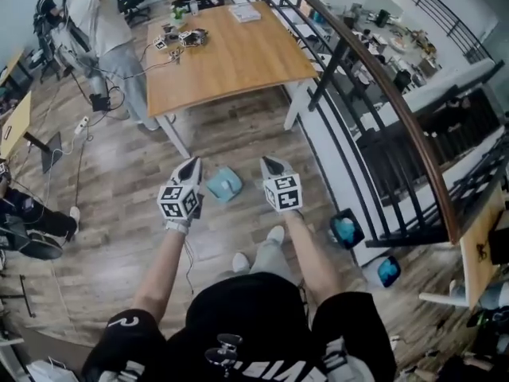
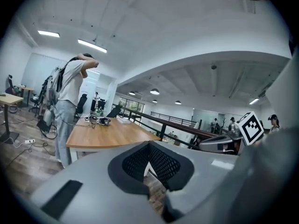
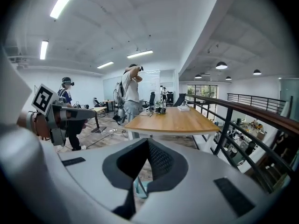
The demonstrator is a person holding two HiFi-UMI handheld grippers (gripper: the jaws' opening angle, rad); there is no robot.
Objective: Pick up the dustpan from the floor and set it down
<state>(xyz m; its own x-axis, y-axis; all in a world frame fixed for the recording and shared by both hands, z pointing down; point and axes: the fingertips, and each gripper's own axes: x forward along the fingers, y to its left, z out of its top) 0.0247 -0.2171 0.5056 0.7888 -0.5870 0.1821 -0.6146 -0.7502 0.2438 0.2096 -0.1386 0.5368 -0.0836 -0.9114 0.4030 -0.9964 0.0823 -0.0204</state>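
The light blue dustpan [image 1: 225,184] lies on the wooden floor ahead of my feet, between the two grippers in the head view. My left gripper [image 1: 191,164] is held up in the air to its left, jaws shut with nothing in them. To the dustpan's right my right gripper [image 1: 269,164] is also raised and shut, and it holds nothing. In the left gripper view the jaws [image 2: 149,146] meet at the tip over the table beyond. The right gripper view shows its closed jaws [image 3: 147,143], with a sliver of the light blue dustpan [image 3: 141,189] below them.
A wooden table [image 1: 231,54] with small devices stands ahead. A person [image 1: 103,22] stands at its left side, with cables and a power strip [image 1: 82,124] on the floor nearby. A dark railing [image 1: 382,94] runs along the right. Two blue-topped items [image 1: 344,229] sit at its foot.
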